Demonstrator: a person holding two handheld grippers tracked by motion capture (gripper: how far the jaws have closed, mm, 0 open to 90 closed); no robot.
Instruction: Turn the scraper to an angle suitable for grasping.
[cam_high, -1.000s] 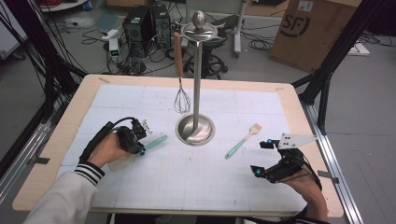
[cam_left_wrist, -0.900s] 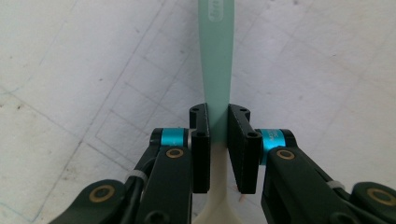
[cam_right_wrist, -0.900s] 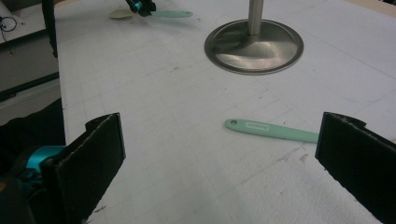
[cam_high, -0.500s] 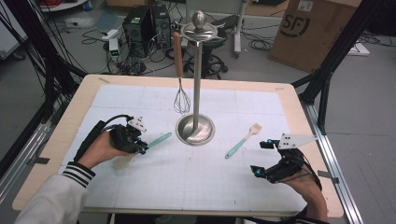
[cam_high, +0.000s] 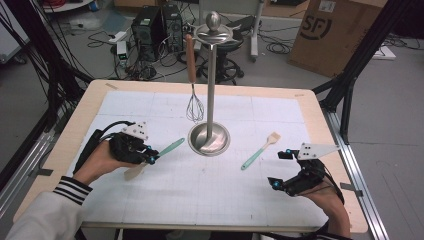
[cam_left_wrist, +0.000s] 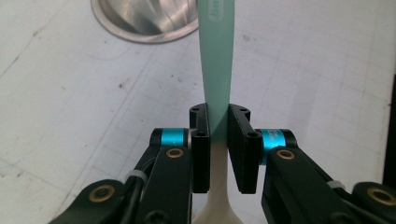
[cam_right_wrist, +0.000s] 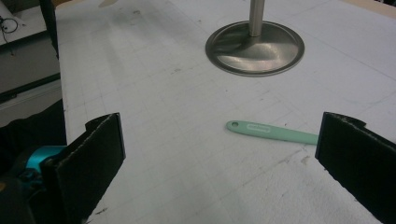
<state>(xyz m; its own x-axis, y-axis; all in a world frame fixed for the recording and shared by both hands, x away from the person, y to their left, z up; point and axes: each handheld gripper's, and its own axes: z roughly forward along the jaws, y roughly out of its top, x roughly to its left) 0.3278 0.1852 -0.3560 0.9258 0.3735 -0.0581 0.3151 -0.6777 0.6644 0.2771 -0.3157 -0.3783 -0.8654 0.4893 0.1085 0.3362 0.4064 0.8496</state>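
A spatula (cam_high: 170, 148) with a mint-green handle and a cream head sits between the jaws of my left gripper (cam_high: 148, 158), which is shut on it just above the table. The handle points up-right toward the steel stand (cam_high: 209, 140). In the left gripper view both pads (cam_left_wrist: 201, 140) press the spatula (cam_left_wrist: 217, 60) where the green meets the cream. My right gripper (cam_high: 280, 169) stands open near the table's right front. A second green-handled utensil (cam_high: 259, 152) lies on the mat ahead of it, and in the right gripper view that utensil (cam_right_wrist: 273, 132) lies apart from the wide jaws.
The stand's round base (cam_right_wrist: 254, 46) sits mid-table, with a tall pole rising to a disc top (cam_high: 213, 32). A whisk (cam_high: 194, 102) with a wooden handle hangs from it. The white grid mat (cam_high: 200, 200) covers the wooden table. Boxes, computers and cables lie on the floor beyond.
My left gripper has risen a little with the spatula, whose cream head now shows below the hand. The right gripper has not moved.
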